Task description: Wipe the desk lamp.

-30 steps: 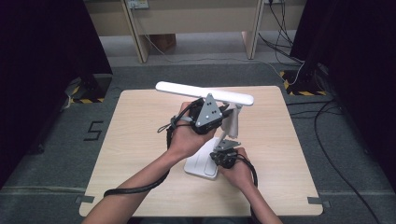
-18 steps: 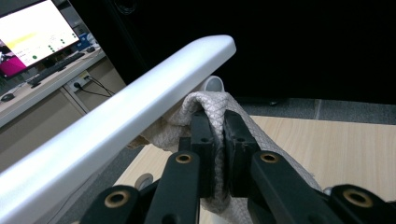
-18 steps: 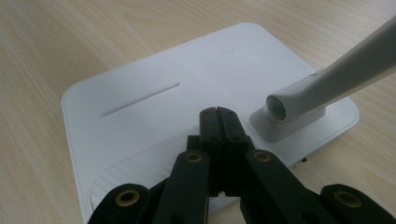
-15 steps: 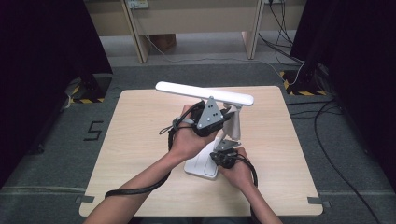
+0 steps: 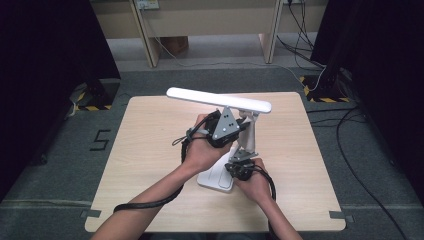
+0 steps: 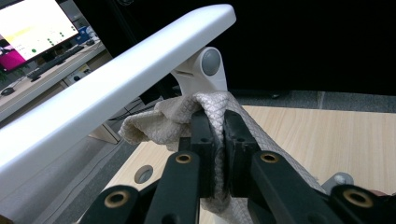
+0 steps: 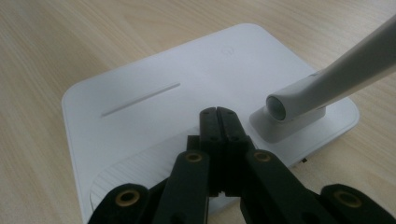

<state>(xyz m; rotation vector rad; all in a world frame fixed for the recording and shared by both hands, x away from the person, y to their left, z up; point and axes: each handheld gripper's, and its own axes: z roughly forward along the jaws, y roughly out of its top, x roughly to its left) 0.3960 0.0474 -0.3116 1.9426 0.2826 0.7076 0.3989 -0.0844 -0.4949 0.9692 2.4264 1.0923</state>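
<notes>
My left claw has its jaws pinching a beige, diamond-textured cloth, which bunches up over the tips and drapes down the far side. The cloth sits just under the long white bar-shaped head of a white plastic desk lamp, pressed up near the round grey-capped hinge where the head meets the stem. From the high view I see that claw raised beside the slanted white stem, under the head, with the grey three-cornered plate on top.

My right claw is pressed together with nothing between the jaws — the tips rest low over the lamp's flat white rounded-square base, just beside the socket where the stem joins it. In the high view this claw sits at the near end of the base.

The lamp stands near the middle of the pale wood-grain counter.
</notes>
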